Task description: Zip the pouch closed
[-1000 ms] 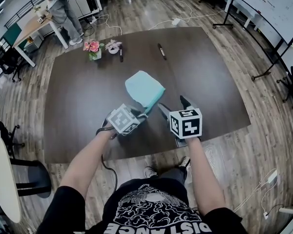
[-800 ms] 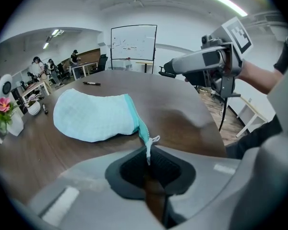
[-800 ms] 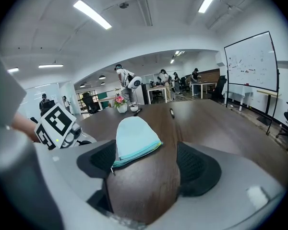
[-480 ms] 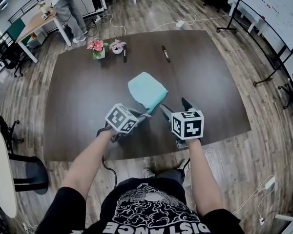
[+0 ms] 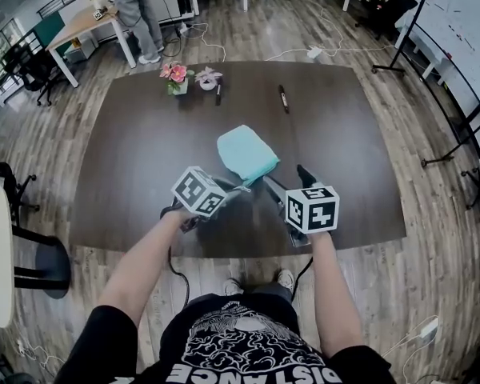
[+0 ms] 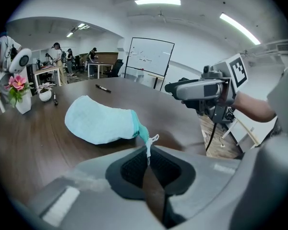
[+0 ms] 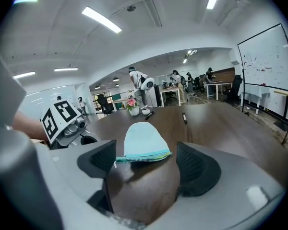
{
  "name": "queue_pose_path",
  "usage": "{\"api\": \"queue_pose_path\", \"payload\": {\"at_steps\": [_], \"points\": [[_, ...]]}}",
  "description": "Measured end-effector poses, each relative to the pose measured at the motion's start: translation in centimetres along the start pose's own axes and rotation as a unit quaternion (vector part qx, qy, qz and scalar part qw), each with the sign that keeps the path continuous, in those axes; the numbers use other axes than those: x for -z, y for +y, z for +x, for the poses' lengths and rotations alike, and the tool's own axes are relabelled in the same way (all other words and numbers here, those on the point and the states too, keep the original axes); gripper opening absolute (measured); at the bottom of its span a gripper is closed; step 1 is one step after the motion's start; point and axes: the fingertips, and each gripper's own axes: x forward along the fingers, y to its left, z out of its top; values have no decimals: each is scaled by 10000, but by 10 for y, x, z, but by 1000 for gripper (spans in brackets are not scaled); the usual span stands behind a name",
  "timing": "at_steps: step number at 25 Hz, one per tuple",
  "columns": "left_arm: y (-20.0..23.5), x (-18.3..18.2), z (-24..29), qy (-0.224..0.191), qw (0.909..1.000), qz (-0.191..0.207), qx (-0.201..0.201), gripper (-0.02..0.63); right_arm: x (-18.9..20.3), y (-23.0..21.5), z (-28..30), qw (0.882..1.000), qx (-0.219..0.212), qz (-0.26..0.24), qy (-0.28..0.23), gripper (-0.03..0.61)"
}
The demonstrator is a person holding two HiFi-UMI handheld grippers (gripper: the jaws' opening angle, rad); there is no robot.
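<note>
L gripper [image 5: 234, 189]: fingers [image 6: 130, 169] shut tight on the white zipper pull [image 6: 149, 143], pinched btwn the dark pads w/ its top poking out just above them. The pull hangs off a short teal tab at the near corner of the pouch [image 5: 246, 154], so this gripper touches the pouch only via the pull. Pouch is light teal and soft, lying about mid-desk on the dark desk [image 5: 144, 150], zipper edge twd the person, rounded end away.

R gripper [image 5: 290, 184]: fingers [image 7: 196, 169] wide apart, holding nothing. Its own view shows only bare desk btwn the pads. The pouch sits just beyond the tips w/ the zipper teeth running across the gap, and no contact is visible. In head view it sits just right of the pouch's near edge, beside L gripper, both pointing at that same edge.

Far side of desk, well apart from the pouch: pink flower pot [image 5: 176, 77] and a black marker [image 5: 283, 98].
</note>
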Motion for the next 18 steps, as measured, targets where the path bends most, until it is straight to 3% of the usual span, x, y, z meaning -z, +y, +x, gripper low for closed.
{"api": "queue_pose_path", "payload": {"at_steps": [10,18], "points": [[-8,-15,-9,-64,9990,-186,-414,21,-10,0,-4,9964,-731,-386,177,383],[-15,-26,-18,-146,9976,-255,-626,21,-6,18,4,9859,-1456,-725,403,379]]}}
